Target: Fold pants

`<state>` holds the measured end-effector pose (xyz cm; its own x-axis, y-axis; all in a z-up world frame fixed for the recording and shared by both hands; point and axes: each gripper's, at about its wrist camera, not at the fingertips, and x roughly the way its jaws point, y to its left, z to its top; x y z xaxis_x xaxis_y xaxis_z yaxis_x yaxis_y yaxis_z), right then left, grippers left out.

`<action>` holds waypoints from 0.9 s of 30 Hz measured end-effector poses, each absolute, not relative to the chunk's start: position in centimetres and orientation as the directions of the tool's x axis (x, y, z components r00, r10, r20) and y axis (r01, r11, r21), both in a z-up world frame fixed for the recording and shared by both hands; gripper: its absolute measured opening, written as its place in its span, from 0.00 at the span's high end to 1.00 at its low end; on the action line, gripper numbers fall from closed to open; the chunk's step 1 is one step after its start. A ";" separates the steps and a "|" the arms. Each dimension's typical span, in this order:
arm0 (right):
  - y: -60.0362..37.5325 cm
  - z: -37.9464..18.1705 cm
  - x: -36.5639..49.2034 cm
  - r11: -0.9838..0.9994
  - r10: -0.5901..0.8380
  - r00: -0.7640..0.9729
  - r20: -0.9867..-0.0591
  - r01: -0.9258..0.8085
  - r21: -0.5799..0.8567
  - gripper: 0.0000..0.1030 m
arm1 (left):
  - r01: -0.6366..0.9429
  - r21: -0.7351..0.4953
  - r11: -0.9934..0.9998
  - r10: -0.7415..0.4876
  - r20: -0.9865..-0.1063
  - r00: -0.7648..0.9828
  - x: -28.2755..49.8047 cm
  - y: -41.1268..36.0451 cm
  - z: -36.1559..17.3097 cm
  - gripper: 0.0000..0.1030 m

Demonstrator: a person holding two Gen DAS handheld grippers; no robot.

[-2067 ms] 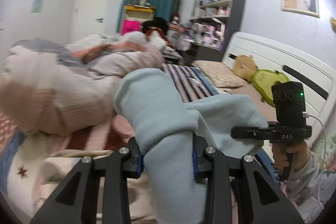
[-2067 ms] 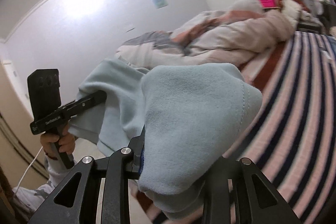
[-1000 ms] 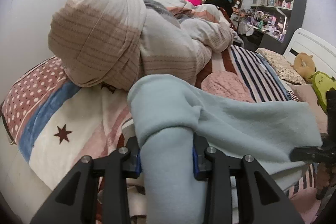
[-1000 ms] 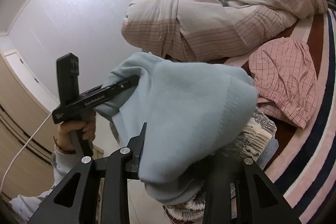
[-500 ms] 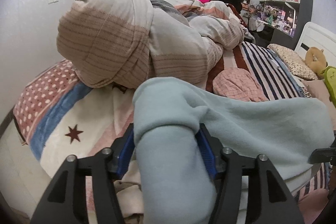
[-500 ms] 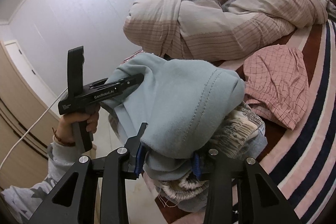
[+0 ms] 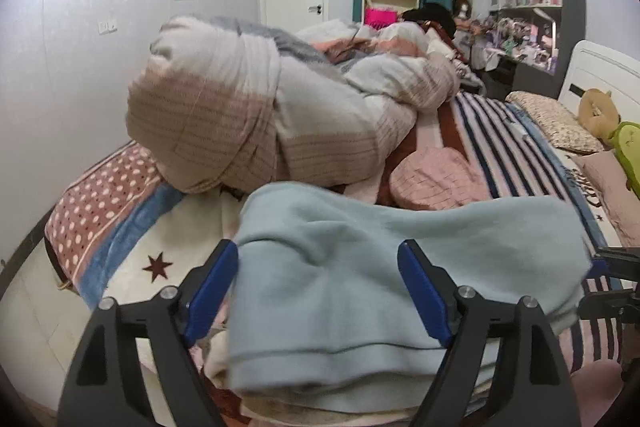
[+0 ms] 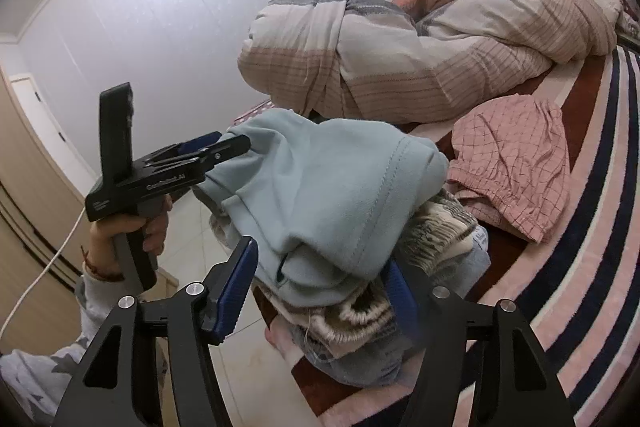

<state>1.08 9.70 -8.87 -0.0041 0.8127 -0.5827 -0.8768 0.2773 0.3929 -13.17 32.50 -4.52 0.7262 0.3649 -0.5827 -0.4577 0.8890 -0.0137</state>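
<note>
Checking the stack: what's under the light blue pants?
The light blue pants lie on a pile of folded clothes: a cream-brown knit, denim-looking fabric lower down. The pile's middle is covered; its count can't be told.

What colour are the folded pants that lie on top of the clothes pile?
The pants are plain pale blue, with matching stitched seams; the right wrist view shows them best.

Pale blue pants (image 7: 360, 267), pink checked shorts (image 8: 516, 163)
</note>
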 end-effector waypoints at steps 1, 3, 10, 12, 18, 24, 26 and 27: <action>9.4 -8.7 1.0 0.279 0.814 0.000 -0.581 -0.877 0.391 0.40 | -0.449 -0.016 0.894 0.359 -0.576 0.735 -13.3 31.9 -4.2 0.22; 8.8 -8.4 0.7 0.287 0.816 0.016 -0.577 -0.878 0.382 0.35 | -0.429 -0.014 0.903 0.345 -0.569 0.746 -13.3 30.7 -3.8 0.21; 6.0 -7.8 0.3 0.340 0.818 0.092 -0.567 -0.874 0.348 0.26 | -0.357 -0.020 0.934 0.288 -0.551 0.783 -11.9 26.2 -3.1 0.20; 4.9 -7.7 0.3 0.363 0.815 0.119 -0.567 -0.867 0.340 0.19 | -0.330 -0.026 0.944 0.262 -0.549 0.793 -11.3 24.8 -3.1 0.20; 0.5 -7.4 0.4 0.449 0.800 0.233 -0.553 -0.844 0.294 0.04 | -0.271 -0.024 0.962 0.217 -0.535 0.817 -9.8 20.3 -3.1 0.16; -4.7 -7.5 0.8 0.586 0.736 0.416 -0.534 -0.787 0.193 0.04 | -0.205 -0.031 0.978 0.164 -0.494 0.854 -7.9 15.1 -3.2 0.10; -6.6 -7.7 0.7 0.630 0.707 0.478 -0.521 -0.761 0.157 0.03 | -0.178 -0.025 0.984 0.145 -0.478 0.866 -7.1 13.2 -3.3 0.10; -7.6 -7.7 0.7 0.652 0.694 0.506 -0.512 -0.744 0.148 0.01 | -0.165 -0.019 0.986 0.137 -0.466 0.874 -6.6 12.0 -3.3 0.10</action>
